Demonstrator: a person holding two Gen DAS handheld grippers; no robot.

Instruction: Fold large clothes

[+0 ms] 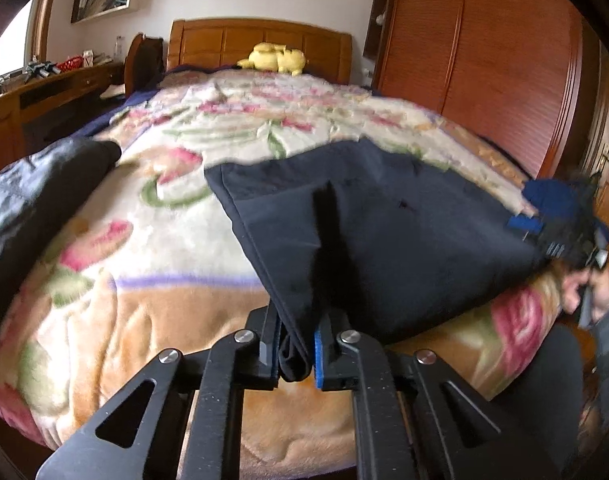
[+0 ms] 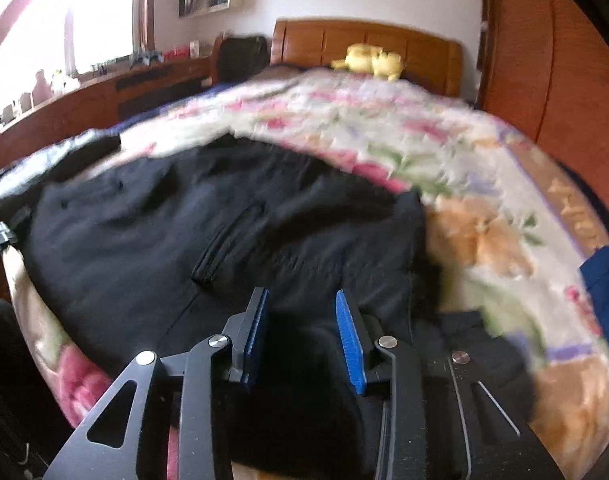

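Navy, smooth woven cloth made up the garment (image 1: 384, 216), which lay at the near edge of the bed, partly folded over itself with a zip pocket showing. Its bunched hem was pinched between the left gripper (image 1: 296, 354) pads. The right gripper (image 2: 302, 336) stood part-way apart over dark fabric; whether its pads pressed was unclear. Risk, as I judged it: slick cloth could slide from so thin a pinch, and the plush floral blanket (image 1: 156, 240) might drag underneath, skewing the fold
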